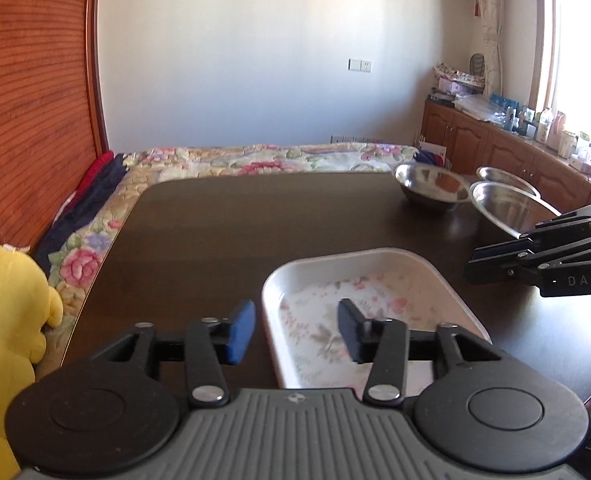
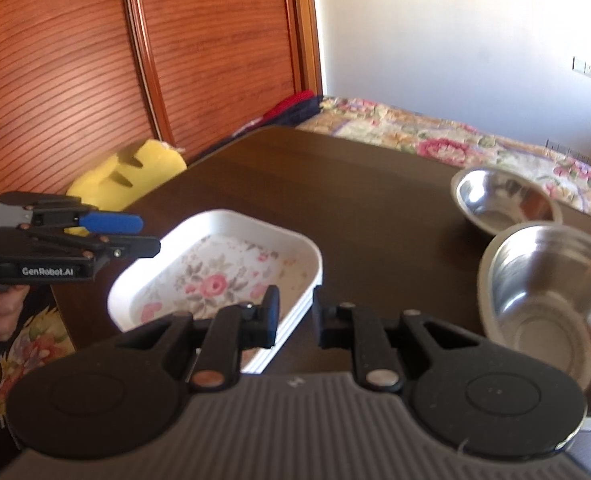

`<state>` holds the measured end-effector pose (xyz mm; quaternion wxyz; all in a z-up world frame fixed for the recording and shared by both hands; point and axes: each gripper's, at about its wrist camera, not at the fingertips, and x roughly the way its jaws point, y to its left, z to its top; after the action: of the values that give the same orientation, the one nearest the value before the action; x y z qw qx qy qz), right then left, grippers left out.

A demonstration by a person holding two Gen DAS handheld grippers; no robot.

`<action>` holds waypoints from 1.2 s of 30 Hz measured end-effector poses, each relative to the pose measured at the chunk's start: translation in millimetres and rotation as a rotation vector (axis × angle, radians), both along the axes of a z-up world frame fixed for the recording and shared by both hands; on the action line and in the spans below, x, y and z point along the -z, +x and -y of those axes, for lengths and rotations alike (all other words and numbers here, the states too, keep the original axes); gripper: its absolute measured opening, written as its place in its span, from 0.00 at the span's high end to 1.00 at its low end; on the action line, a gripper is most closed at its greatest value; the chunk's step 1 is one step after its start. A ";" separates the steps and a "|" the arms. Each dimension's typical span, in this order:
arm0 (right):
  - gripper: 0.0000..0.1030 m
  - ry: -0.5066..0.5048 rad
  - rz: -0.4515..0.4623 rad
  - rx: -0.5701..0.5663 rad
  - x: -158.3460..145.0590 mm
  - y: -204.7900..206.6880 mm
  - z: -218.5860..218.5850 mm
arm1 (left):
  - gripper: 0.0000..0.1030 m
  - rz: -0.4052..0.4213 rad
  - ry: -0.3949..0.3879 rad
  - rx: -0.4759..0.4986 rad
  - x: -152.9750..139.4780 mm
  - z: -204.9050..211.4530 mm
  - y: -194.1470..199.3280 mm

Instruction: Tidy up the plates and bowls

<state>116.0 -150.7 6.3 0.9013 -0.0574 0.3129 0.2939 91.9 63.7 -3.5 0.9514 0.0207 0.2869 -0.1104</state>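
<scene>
A white rectangular dish with a flower pattern [image 1: 375, 280] [image 2: 223, 264] lies on the dark table near the front. My left gripper [image 1: 295, 330] is open over its left rim, one finger on each side of the rim, holding nothing. My right gripper [image 2: 295, 316] is open over the dish's right rim, empty; it also shows in the left wrist view [image 1: 535, 256]. Three steel bowls stand at the right: one at the back [image 1: 431, 186] [image 2: 503, 200], one nearer [image 1: 511, 208] [image 2: 551, 304], and a third behind [image 1: 507, 178], only partly seen.
The dark table [image 1: 235, 232] stands against a bed with a flowered cover [image 1: 255, 158]. A yellow plush toy [image 1: 3, 312] sits at the table's left edge. A wooden wardrobe [image 1: 27, 100] is on the left, a cluttered cabinet [image 1: 515, 136] on the right.
</scene>
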 end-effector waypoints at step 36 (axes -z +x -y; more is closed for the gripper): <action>0.00 0.065 0.264 0.295 1.2 4.2 170.0 | 0.00 0.033 -0.056 0.207 -7.3 173.5 57.1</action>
<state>120.2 -320.7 5.1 0.9692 -0.0197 0.1876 0.1585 149.0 -109.7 3.8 0.9397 0.0255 0.2642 -0.2155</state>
